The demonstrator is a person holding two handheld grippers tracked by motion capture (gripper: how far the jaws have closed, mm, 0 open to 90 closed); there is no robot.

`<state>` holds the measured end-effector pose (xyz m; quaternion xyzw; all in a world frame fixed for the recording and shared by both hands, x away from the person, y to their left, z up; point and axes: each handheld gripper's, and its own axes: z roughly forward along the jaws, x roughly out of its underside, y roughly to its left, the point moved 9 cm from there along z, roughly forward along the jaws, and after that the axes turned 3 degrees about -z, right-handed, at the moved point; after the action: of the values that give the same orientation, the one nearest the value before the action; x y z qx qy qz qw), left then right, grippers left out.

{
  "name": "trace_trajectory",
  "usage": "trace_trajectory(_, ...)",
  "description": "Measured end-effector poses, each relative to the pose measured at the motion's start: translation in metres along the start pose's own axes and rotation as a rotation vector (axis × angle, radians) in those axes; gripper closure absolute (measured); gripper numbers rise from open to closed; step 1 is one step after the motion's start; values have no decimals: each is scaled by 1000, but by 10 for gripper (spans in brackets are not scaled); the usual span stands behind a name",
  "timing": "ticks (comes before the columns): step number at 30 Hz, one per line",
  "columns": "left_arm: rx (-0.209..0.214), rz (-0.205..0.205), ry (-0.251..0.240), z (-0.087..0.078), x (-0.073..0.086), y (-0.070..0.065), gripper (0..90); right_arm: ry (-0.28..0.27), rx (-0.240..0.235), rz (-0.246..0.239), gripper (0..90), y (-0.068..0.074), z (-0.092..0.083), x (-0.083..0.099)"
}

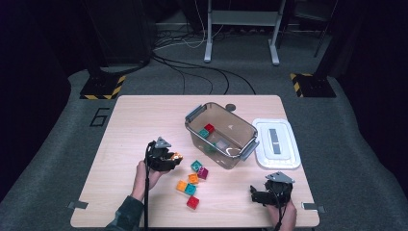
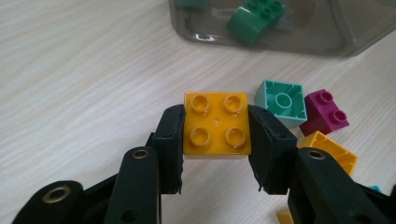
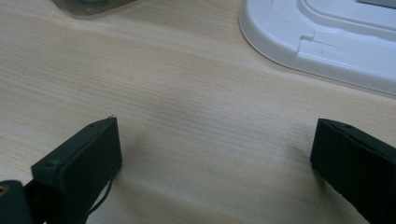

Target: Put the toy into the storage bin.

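My left gripper (image 2: 215,133) is shut on an orange four-stud brick (image 2: 216,124), its pads pressing the brick's two sides, just above the wooden table. In the high view the left gripper (image 1: 174,157) sits left of a cluster of loose bricks (image 1: 192,182). Beyond the held brick lie a teal brick (image 2: 282,101) turned hollow side up, a magenta brick (image 2: 324,111) and another orange brick (image 2: 329,152). A clear plastic bin (image 1: 220,134) holds a red brick (image 1: 209,128) and green bricks (image 2: 255,18). My right gripper (image 3: 212,161) stands open over bare table, at the front right (image 1: 254,193).
The bin's white lid (image 1: 276,142) lies flat to the right of the bin, its edge (image 3: 322,42) just beyond the right gripper. The table's front edge (image 1: 192,224) runs close to both hands. Cables and stand legs lie on the floor behind.
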<state>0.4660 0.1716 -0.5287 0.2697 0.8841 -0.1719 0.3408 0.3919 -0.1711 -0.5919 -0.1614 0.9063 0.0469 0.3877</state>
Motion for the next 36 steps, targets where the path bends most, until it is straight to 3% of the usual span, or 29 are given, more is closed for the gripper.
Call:
trace_trajectory(11, -14, 12, -33, -21, -19, 6, 586, -2, -1, 3, 9, 0, 0, 0)
trace_trajectory(26, -52, 82, -46, -44, -55, 11, 586, -1, -1, -1, 9, 0, 0, 0)
trace_trajectory(36, -70, 104, -73, -54, -80, 12, 586, -1, 0, 2, 9, 0, 0, 0)
